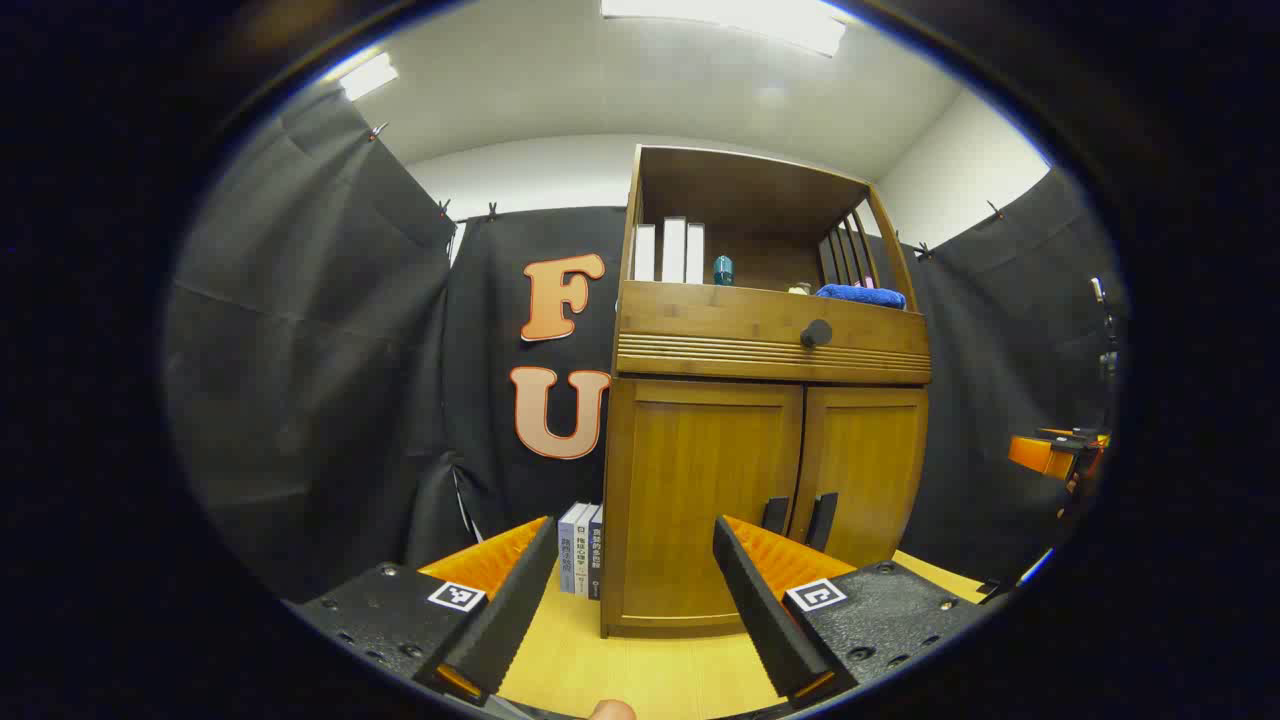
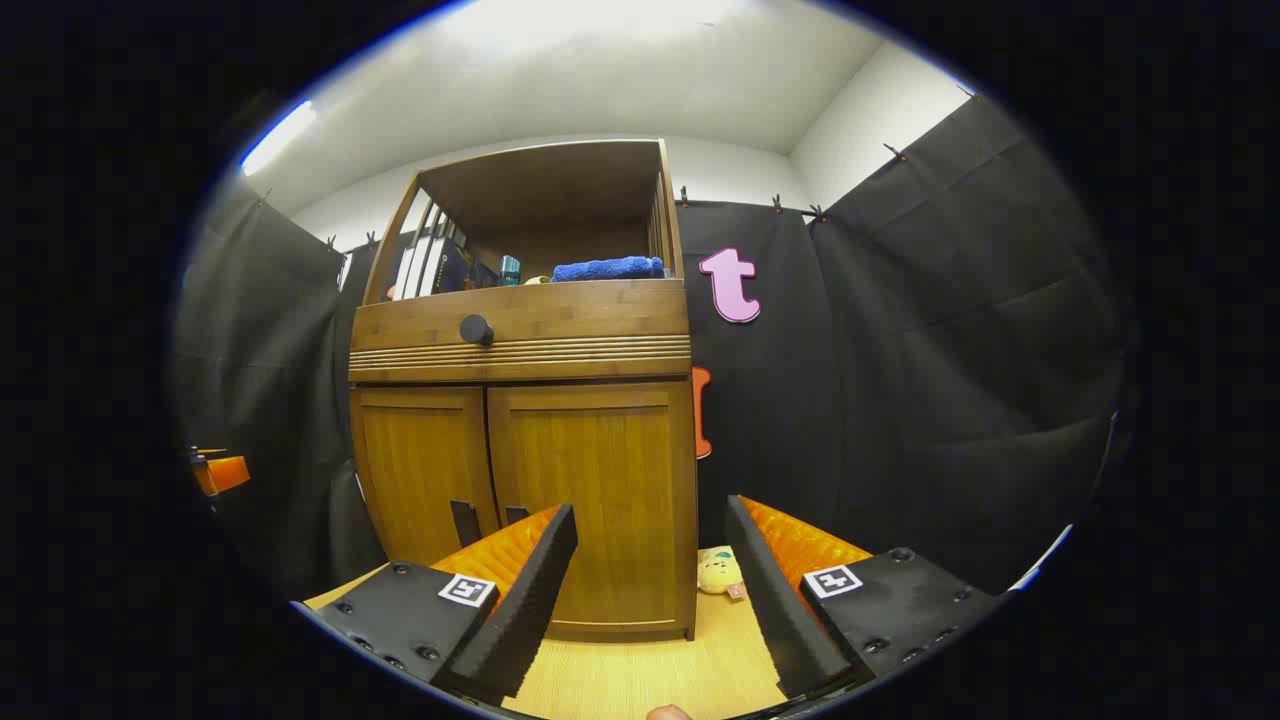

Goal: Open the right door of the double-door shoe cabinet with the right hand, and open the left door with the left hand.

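Note:
The wooden shoe cabinet [image 1: 760, 340] stands ahead on a yellow surface with both doors closed. In the left gripper view its left door [image 1: 700, 480] and right door [image 1: 865, 460] meet at two dark vertical handles [image 1: 822, 520]. My left gripper [image 1: 633, 530] is open and holds nothing, a short way in front of the left door's lower left part. In the right gripper view the right door [image 2: 590, 470] and left door [image 2: 425, 470] are closed too, with their handles [image 2: 465, 522] low at the seam. My right gripper [image 2: 650, 515] is open and holds nothing, facing the cabinet's right edge.
A drawer with a round dark knob [image 1: 815, 333] sits above the doors, under an open shelf holding books and a blue towel [image 2: 605, 268]. Several books [image 1: 580, 550] stand left of the cabinet. A yellow plush toy [image 2: 720, 572] lies at its right. Black cloth walls surround it.

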A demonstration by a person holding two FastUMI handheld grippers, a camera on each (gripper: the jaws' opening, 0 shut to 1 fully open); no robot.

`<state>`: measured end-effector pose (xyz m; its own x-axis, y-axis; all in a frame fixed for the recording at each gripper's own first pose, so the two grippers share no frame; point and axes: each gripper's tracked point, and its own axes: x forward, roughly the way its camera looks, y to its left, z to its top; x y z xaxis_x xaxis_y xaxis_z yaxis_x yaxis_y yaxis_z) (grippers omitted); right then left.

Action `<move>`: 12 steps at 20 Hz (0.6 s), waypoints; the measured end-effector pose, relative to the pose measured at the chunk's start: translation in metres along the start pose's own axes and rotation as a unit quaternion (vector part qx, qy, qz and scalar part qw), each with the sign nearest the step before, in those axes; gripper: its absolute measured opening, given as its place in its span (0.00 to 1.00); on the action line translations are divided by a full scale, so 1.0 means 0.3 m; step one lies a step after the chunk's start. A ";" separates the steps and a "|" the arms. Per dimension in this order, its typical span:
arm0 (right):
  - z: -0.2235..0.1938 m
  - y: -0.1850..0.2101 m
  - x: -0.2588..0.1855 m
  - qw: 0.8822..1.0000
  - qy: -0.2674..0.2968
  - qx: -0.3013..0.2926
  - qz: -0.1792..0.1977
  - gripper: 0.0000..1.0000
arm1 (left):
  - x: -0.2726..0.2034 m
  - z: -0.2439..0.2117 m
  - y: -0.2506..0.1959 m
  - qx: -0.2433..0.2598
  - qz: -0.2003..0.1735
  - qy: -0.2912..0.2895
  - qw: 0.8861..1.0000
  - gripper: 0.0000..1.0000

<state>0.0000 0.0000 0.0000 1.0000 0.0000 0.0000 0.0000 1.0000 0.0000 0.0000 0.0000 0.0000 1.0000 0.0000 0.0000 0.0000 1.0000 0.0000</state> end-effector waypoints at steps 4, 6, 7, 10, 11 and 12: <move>0.000 0.014 0.001 1.000 -0.001 -0.003 0.002 0.94 | -0.002 -0.007 -0.001 0.001 0.000 0.002 1.000 0.94; -0.006 0.023 0.000 1.000 0.001 -0.002 0.005 0.97 | -0.003 -0.005 0.003 0.002 0.003 0.002 1.000 0.94; -0.006 0.021 0.000 1.000 0.002 -0.001 0.005 0.97 | -0.006 -0.004 0.005 0.003 0.004 0.001 1.000 0.92; -0.008 0.007 0.000 1.000 0.001 0.001 0.000 1.00 | -0.009 0.003 0.003 0.008 0.004 -0.004 1.000 0.92; -0.006 0.004 0.004 1.000 0.001 0.001 -0.001 1.00 | -0.010 0.004 0.002 0.008 0.004 -0.004 1.000 0.92; -0.006 0.002 0.005 1.000 0.000 0.003 -0.003 0.97 | -0.012 0.002 0.000 0.007 0.004 -0.004 1.000 0.94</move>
<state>0.0016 0.0005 -0.0018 1.0000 -0.0052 0.0003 0.0052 1.0000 0.0054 -0.0036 0.0001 0.0007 0.9999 0.0079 0.0080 -0.0080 0.9999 0.0146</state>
